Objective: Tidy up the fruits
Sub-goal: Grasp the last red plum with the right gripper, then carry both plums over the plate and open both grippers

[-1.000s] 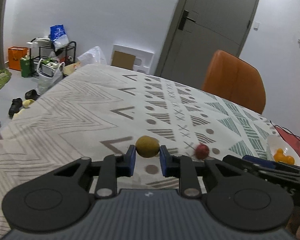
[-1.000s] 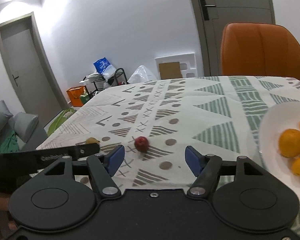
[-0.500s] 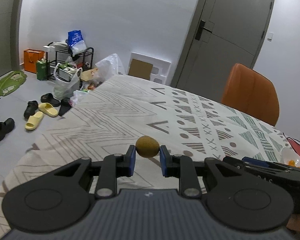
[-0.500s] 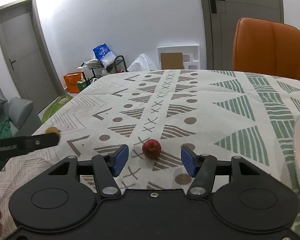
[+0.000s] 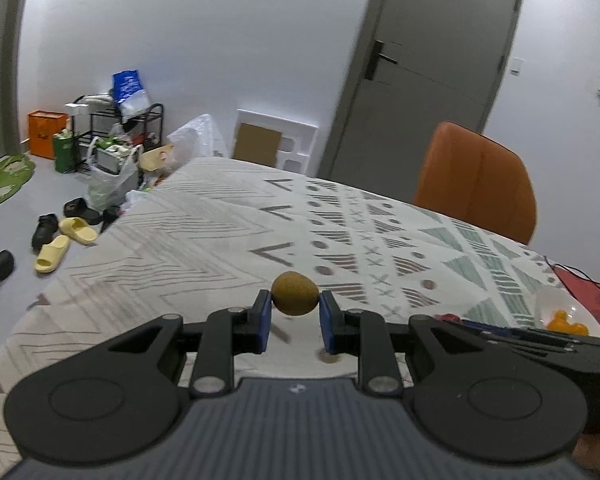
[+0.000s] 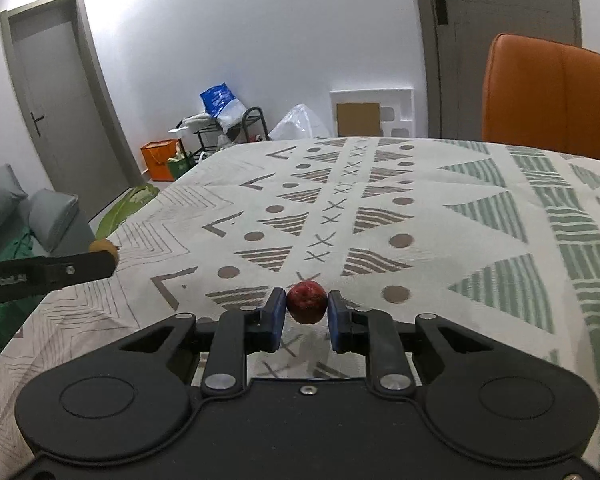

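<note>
So the left gripper point(image 5: 294, 312) was clamped on a brownish-yellow fruit point(image 5: 294, 293), kiwi-looking, both blue pads point(image 5: 263, 320) pressed against its sides. It was held up off the tablecloth point(image 5: 204, 240), over the near part of the table. From the right camera you could just see that same fruit point(image 6: 102, 246) peeking out past the tip of the left gripper point(image 6: 100, 262), at the left edge of the tablecloth point(image 6: 440, 208).

The right gripper point(image 6: 306, 318) was closed onto a small red fruit point(image 6: 306, 302), pads point(image 6: 277, 316) touching it on both sides. That one was low over the tablecloth, near the front edge, just in front of a row of little x marks. Couldn't tell whether it was still resting on the cloth or lifted a bit.

There was a white plate point(image 5: 548, 300) at the right edge of the tablecloth with a few orange fruits point(image 5: 564, 320) in it. An orange chair point(image 5: 476, 184) sat at the far right side of the tablecloth, and beyond the far end was a grey door point(image 5: 428, 60).
</note>
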Tool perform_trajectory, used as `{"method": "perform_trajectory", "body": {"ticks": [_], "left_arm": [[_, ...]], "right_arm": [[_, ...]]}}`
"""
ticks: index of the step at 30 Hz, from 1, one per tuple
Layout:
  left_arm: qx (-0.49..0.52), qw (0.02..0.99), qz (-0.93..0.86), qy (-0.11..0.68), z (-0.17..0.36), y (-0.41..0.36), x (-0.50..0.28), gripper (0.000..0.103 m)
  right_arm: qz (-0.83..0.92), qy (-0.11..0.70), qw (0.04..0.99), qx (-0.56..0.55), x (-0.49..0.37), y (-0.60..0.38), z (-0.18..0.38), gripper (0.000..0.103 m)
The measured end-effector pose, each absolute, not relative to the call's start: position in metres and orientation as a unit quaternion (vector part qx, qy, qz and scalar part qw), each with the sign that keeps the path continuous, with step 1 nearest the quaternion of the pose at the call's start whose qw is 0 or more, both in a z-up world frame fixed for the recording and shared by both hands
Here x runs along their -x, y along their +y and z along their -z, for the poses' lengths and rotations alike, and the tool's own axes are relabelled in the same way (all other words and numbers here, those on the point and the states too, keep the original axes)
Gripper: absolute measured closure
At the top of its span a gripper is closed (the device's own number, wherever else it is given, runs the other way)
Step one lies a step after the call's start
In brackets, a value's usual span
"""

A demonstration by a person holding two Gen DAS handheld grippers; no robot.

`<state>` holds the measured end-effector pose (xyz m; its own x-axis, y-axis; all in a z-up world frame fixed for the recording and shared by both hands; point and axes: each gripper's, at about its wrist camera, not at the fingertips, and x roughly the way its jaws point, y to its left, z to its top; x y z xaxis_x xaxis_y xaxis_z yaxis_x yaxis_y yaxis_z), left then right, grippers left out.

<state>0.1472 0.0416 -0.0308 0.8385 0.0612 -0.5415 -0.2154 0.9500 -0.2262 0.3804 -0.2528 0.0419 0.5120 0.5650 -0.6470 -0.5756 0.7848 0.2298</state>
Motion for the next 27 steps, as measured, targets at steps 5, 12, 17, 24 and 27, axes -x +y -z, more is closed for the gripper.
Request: {"method": "perform_trajectory", "body": {"ticks": [5, 12, 17, 24, 27], "left_arm": [[0.13, 0.951, -0.051, 0.277, 0.03, 0.02, -0.153, 0.079], [0.115, 0.954, -0.023, 0.275, 0.026, -0.012, -0.16, 0.079], [0.105, 0.956, -0.001, 0.276, 0.023, -0.037, -0.167, 0.079], [0.093, 0.956, 0.029, 0.276, 0.022, -0.069, -0.173, 0.079], [0.088, 0.956, 0.038, 0.277, 0.022, -0.082, -0.175, 0.079]], "right_arm": [[-0.316, 0.358, 0.878, 0.002, -0.375, -0.275, -0.055, 0.082], [-0.298, 0.343, 0.891, -0.009, -0.373, -0.306, -0.068, 0.082], [-0.281, 0.333, 0.9, -0.019, -0.372, -0.331, -0.073, 0.082], [-0.251, 0.326, 0.911, -0.03, -0.37, -0.365, -0.076, 0.082], [-0.238, 0.325, 0.915, -0.035, -0.368, -0.382, -0.076, 0.082]]}}
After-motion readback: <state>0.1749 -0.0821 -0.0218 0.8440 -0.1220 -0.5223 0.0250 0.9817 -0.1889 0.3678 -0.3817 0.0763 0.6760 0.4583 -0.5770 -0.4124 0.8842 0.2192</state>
